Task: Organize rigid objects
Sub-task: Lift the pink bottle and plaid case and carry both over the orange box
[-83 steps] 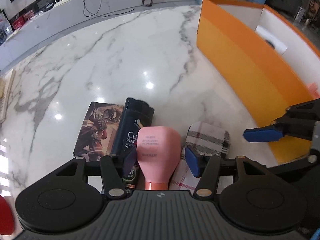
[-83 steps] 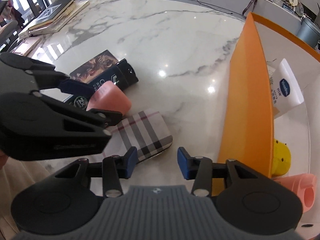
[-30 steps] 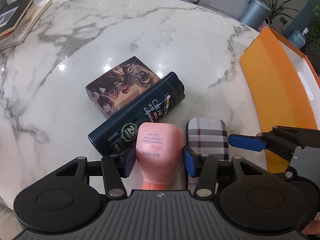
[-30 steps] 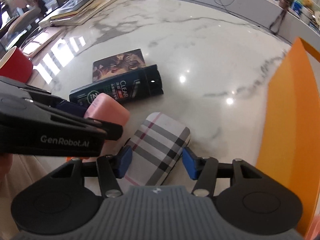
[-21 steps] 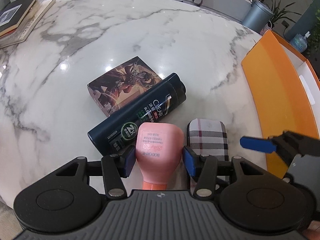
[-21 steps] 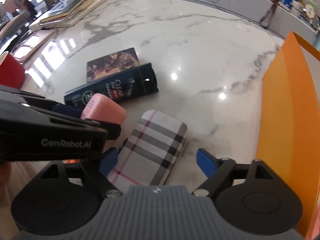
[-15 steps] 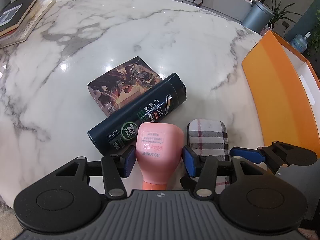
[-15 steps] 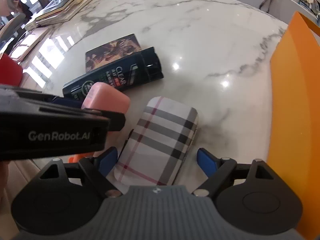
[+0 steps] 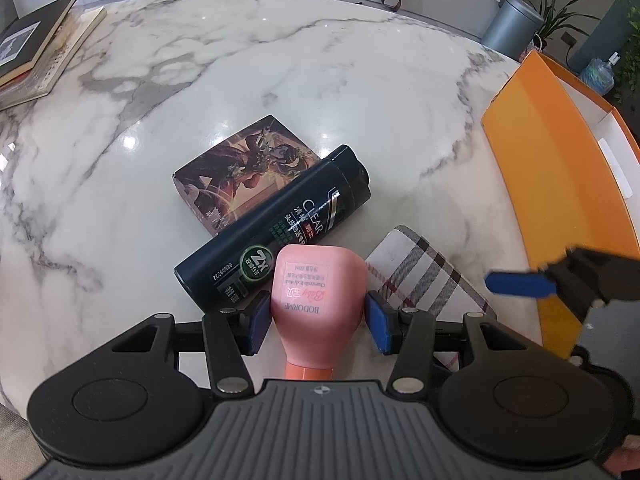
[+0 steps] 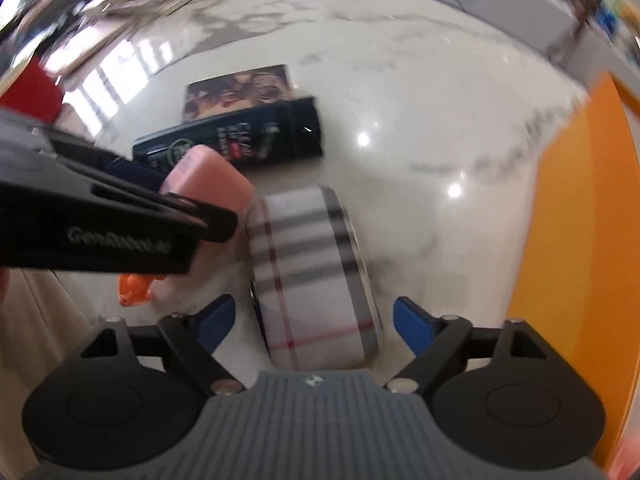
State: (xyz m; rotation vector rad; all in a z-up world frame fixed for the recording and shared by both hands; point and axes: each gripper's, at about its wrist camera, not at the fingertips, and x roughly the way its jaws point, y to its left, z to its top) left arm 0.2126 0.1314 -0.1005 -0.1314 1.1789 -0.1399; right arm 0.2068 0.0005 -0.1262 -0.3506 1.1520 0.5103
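Observation:
My left gripper is shut on a pink bottle with an orange cap, held over the marble table; it also shows in the right wrist view. A plaid case lies flat on the table between the open fingers of my right gripper, not gripped; the case also shows in the left wrist view. A dark Clear shampoo bottle lies beside a picture box. The right wrist view is blurred.
An orange box with a white inside stands at the right; it also shows in the right wrist view. Books are stacked at the far left. A grey bin stands beyond the table. A red cup is at the left.
My right gripper has opened wider and moved over the plaid case, now straddling it. The case has turned slightly. My left gripper still holds the pink bottle, hardly moved.

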